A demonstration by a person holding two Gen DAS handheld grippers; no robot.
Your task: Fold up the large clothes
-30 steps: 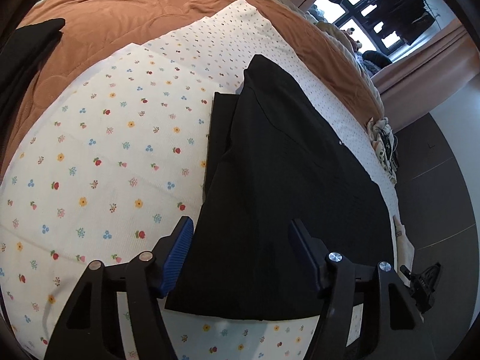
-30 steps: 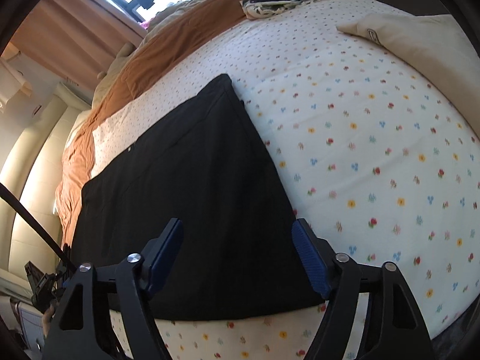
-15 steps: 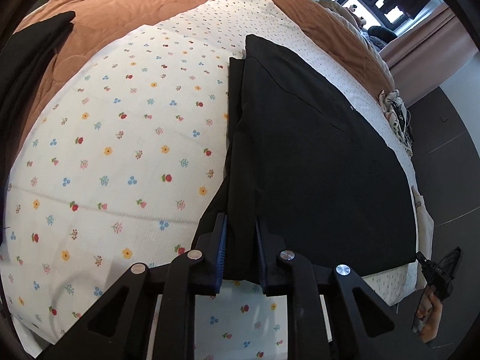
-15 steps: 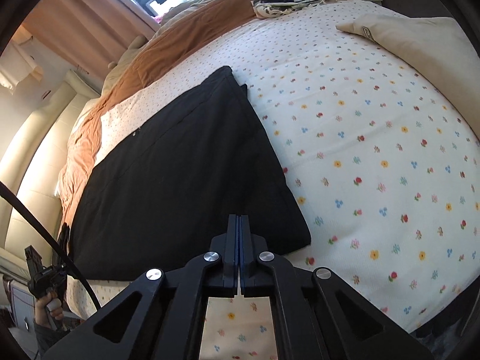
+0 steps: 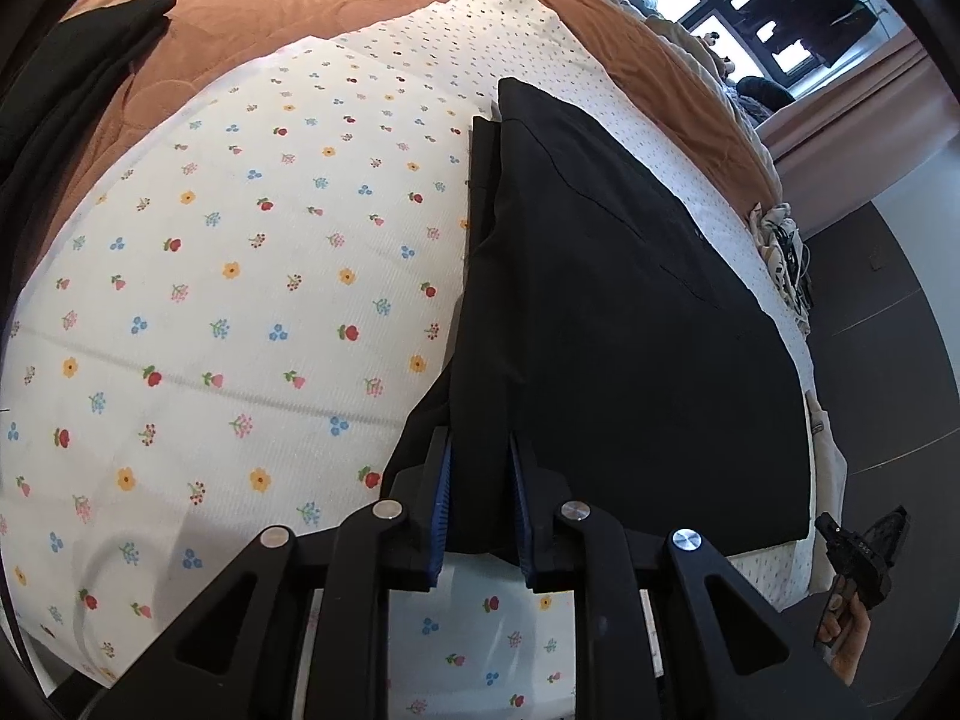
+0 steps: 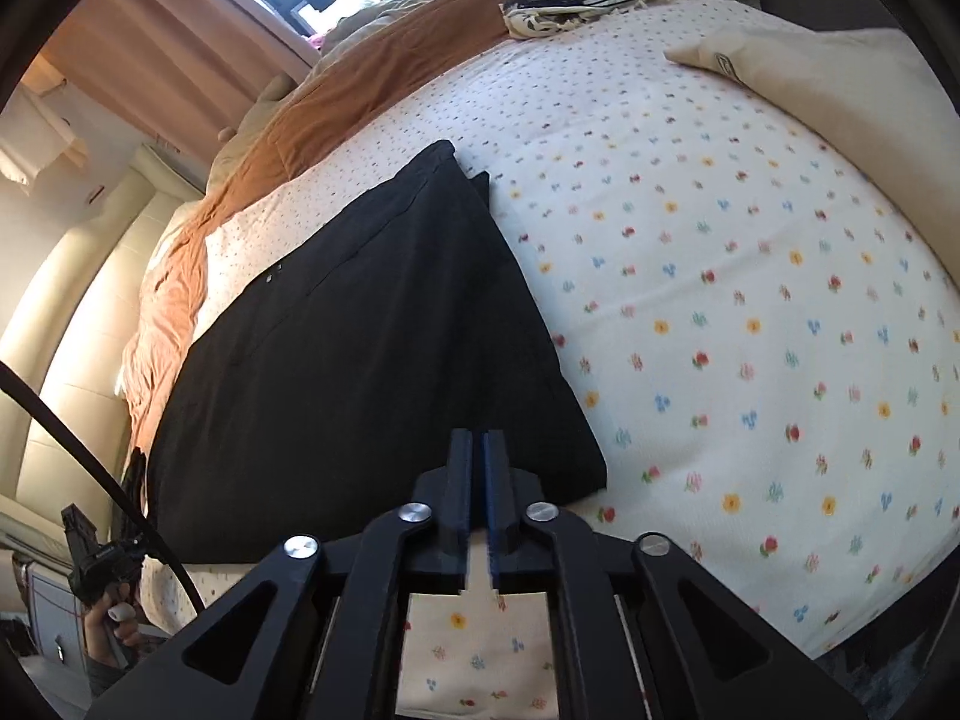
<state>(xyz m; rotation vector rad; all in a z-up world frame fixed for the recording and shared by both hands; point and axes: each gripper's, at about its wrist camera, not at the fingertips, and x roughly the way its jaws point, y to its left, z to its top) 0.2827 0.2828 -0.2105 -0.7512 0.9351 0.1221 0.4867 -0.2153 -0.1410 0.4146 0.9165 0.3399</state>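
A large black garment (image 5: 630, 330) lies folded flat on the flowered bed sheet (image 5: 210, 300). My left gripper (image 5: 479, 444) is shut on its near left corner, and black cloth fills the gap between the blue pads. In the right wrist view the same garment (image 6: 360, 360) spreads ahead. My right gripper (image 6: 478, 438) sits on its near edge close to the right corner. Its jaws are opening by a thin slit, with dark cloth still pinched between them. Each view shows the person's other hand (image 5: 846, 630) at the bed's edge.
A brown blanket (image 5: 300, 0) covers the far side of the bed, with dark clothes (image 5: 60, 90) piled on it at the left. A cream pillow (image 6: 840, 90) lies at the right and a bundle with cables (image 6: 558, 0) beyond it. Dark floor (image 5: 870, 360) borders the bed.
Both grippers went from wide open to closed on the garment's near edge. The left one moved in to the left corner. The right pads have since parted slightly.
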